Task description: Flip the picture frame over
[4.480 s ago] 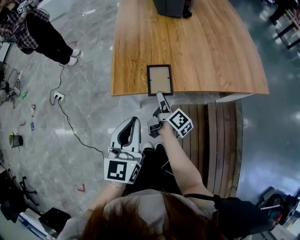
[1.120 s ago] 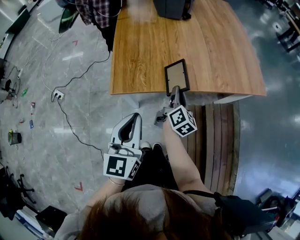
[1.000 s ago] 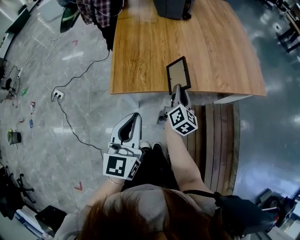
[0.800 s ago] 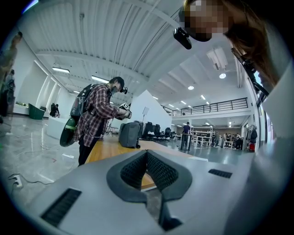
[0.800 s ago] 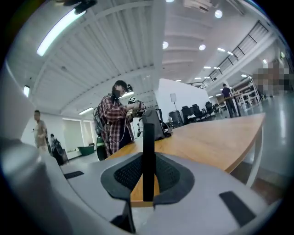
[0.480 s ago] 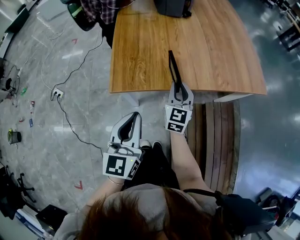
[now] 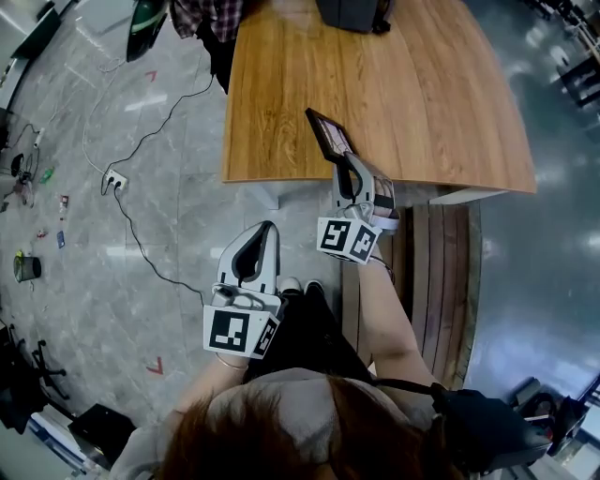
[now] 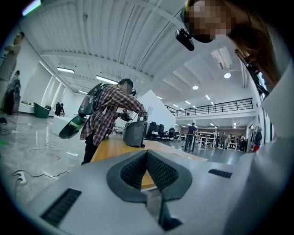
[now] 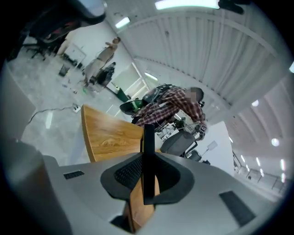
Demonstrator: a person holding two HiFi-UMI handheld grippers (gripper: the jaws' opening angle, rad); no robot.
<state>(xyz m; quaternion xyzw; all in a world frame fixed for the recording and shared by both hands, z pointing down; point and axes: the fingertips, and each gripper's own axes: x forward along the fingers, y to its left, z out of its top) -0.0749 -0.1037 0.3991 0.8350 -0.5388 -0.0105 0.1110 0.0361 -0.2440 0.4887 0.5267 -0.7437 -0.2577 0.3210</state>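
Observation:
The picture frame [image 7: 326, 134] is a thin black rectangle held tilted above the near edge of the wooden table [image 7: 422, 94], its dark back turned up and to the left. My right gripper [image 7: 345, 161] is shut on the frame's near edge. In the right gripper view the frame [image 9: 148, 137] stands edge-on between the pads. My left gripper [image 7: 265, 230] hangs over the floor short of the table, shut with nothing in it; in its own view the fingertips [image 8: 147, 153] meet, with the table [image 8: 115, 147] beyond.
A black bag [image 7: 352, 11] stands at the table's far edge. A person in a plaid shirt [image 7: 202, 14] is at the far left corner. A cable and power strip [image 7: 114, 178] lie on the floor. A slatted wooden bench [image 7: 431, 262] sits under my right arm.
My right gripper has rolled over with the frame: it went from lying glass-up, through standing on edge, to leaning left with its back showing. The left gripper stayed put.

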